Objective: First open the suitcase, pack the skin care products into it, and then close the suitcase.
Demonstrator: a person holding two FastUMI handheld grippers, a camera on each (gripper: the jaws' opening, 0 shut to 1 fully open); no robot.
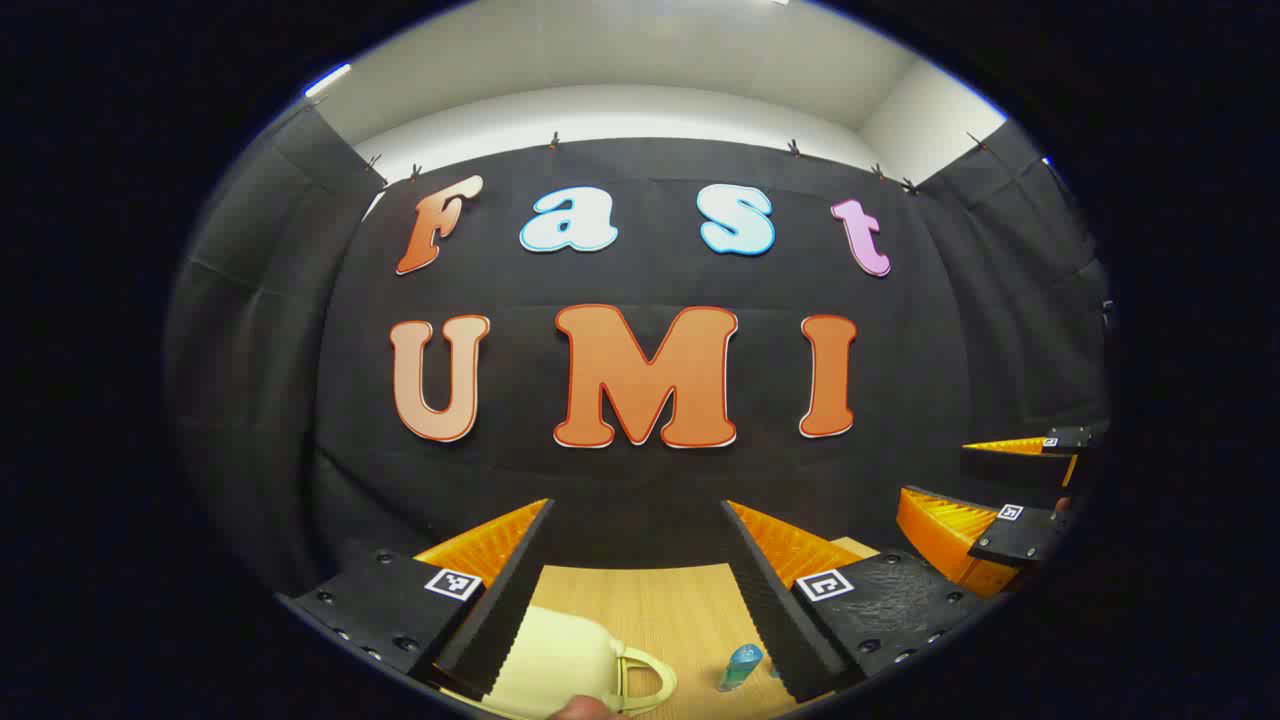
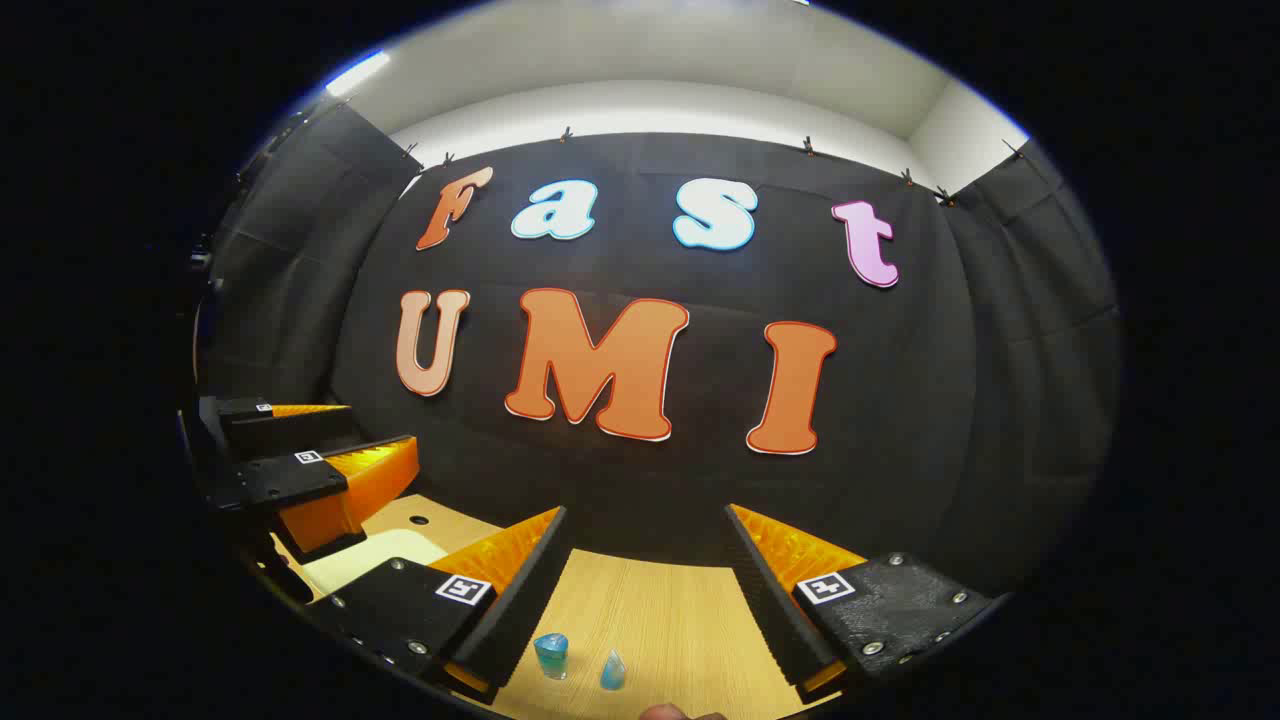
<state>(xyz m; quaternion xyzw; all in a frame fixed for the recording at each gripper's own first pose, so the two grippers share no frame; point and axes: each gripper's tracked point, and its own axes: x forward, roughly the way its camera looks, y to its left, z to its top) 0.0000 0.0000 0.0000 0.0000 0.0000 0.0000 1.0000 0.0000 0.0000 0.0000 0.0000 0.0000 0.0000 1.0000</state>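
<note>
We have both grippers held up and level over the desk [image 2: 650, 610], neither touching anything, so we judge the task to be at its very start: the suitcase [image 1: 555, 665] looks shut and nothing is packed.

The suitcase, a pale cream case with a looped handle [image 1: 648, 680], lies on the desk below the left gripper [image 1: 637, 575], partly under its left finger with the handle reaching into the gap between the fingers. In the right gripper view a cream corner of it shows beyond that gripper's left finger.

The left gripper's fingers are spread wide and hold nothing. The right gripper [image 2: 648, 580] is the same, spread and empty; from the left gripper view it sits well off past the right finger.

Two small blue skin care items stand on the desk between the right gripper's fingers, nearer its left one: a bottle [image 2: 551, 655] and, just beside it, a smaller cone [image 2: 613, 670]. The bottle also shows just inside the left gripper's right finger.

Next we would need to lower the fingers to the suitcase and find its lid edge or zip, which we cannot make out from here.
</note>
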